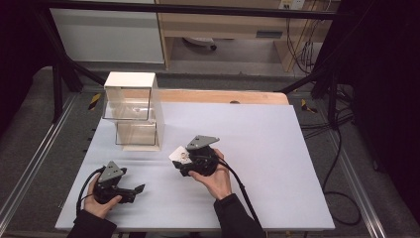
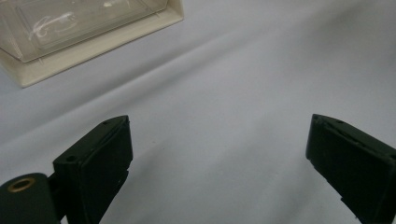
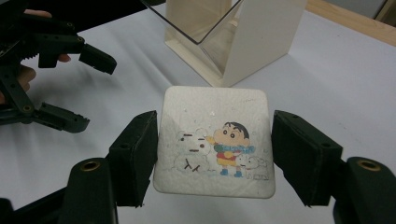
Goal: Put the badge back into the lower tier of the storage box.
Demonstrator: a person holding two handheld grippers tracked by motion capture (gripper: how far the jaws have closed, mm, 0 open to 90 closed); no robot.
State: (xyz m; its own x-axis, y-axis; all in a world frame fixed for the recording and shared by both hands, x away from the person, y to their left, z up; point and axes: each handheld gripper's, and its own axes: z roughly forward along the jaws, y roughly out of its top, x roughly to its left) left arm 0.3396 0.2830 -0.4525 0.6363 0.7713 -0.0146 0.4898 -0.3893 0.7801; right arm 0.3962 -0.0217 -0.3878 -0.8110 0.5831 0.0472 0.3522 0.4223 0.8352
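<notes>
Your right gripper [image 3: 215, 154] is pinching the coaster [image 3: 215, 140] near the clear box [image 1: 132, 110]; your left gripper [image 2: 219, 158] is sitting wide open, near-left.

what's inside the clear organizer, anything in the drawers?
The organizer has two clear drawers. The upper one holds something small and pale, too blurred to name. The lower one looks empty, though glare hides part of it.

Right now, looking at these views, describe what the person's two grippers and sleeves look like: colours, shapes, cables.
Both are black two-jaw tools. The left gripper and right gripper each carry a grey three-cornered plate on top and trail a black cable. The jaws are blocky, flat-faced pads, with brass-coloured pivot rings showing in the gripper views. The person wears dark sleeves.
</notes>
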